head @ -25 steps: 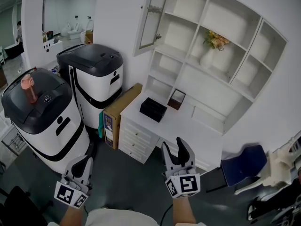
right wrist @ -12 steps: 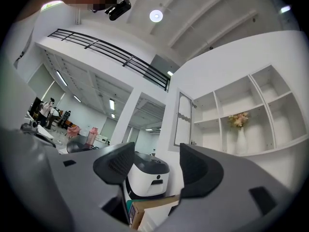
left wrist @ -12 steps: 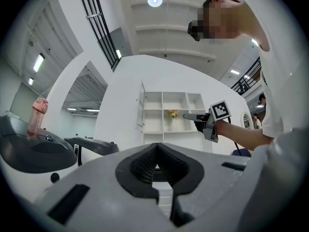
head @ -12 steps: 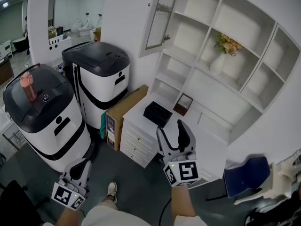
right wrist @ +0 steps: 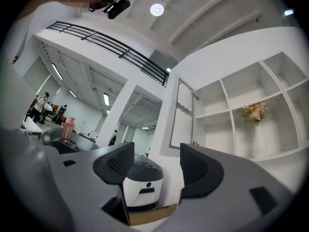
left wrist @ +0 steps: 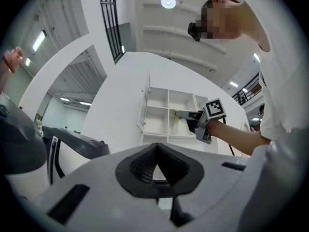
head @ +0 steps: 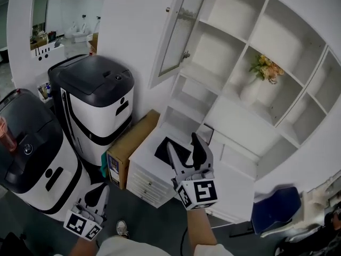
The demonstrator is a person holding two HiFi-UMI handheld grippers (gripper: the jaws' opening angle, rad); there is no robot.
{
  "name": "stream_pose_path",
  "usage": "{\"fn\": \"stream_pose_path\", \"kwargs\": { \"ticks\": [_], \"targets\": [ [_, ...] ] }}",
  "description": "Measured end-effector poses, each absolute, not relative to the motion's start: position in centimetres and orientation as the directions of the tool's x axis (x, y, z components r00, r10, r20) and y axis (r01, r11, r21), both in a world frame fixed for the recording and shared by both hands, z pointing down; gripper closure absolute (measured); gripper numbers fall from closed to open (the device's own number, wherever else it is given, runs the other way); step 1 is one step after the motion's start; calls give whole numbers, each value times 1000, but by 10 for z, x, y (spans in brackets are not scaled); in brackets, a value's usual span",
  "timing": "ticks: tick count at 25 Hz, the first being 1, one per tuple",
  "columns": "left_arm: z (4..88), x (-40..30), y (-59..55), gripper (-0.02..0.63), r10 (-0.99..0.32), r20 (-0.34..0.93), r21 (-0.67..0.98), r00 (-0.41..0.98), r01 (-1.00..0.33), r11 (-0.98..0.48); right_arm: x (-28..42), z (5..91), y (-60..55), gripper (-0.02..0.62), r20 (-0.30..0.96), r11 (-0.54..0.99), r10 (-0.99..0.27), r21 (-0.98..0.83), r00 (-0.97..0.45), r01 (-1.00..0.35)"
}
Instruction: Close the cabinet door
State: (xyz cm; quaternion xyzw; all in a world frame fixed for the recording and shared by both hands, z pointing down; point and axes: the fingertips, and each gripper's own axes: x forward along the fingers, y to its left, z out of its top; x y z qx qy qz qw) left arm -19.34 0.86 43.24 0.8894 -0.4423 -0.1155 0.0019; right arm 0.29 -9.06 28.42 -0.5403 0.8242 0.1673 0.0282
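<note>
The white wall cabinet [head: 234,111] has open shelves, and its glass door [head: 178,33] stands swung out at the upper left. In the right gripper view the door [right wrist: 182,115] shows edge-on ahead. My right gripper [head: 184,143] is raised in front of the desk, below the door and apart from it. It is open; its jaws have just been opening and nothing is between them [right wrist: 154,163]. My left gripper [head: 97,190] hangs low at the bottom left, far from the cabinet. Its pads meet with nothing held [left wrist: 155,151].
Two white machines with black tops [head: 98,97] [head: 26,153] stand left of the cabinet. A cardboard box [head: 128,148] leans beside a white drawer desk [head: 146,177] bearing a black tray [head: 162,151]. A vase of flowers [head: 264,71] sits on a shelf. A blue chair [head: 272,209] stands lower right.
Both grippers and the view have moved closer to the cabinet. The right gripper has risen toward the desk and shelves, and its jaws stand wider apart than before.
</note>
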Motion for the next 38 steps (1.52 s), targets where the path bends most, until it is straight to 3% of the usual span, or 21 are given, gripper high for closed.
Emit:
{"fn": "stream_pose_path", "kwargs": {
  "ticks": [12,28,38],
  "targets": [
    [414,-185,-127,601,-725,-246,156,644,-712,-685,-32,235,-238,318,-277,308,-880,284,-385,-908],
    [400,-206,-168,601,-878,-282,118,387,-894,-432,-58,191,-338,299,-347,380,-805,323,-482,-867],
    [409,-233,-160,601,-923,-256,120,287,-938,-325,-75,181,-373,285,-359,315,-831,323,-424,-892]
  ]
}}
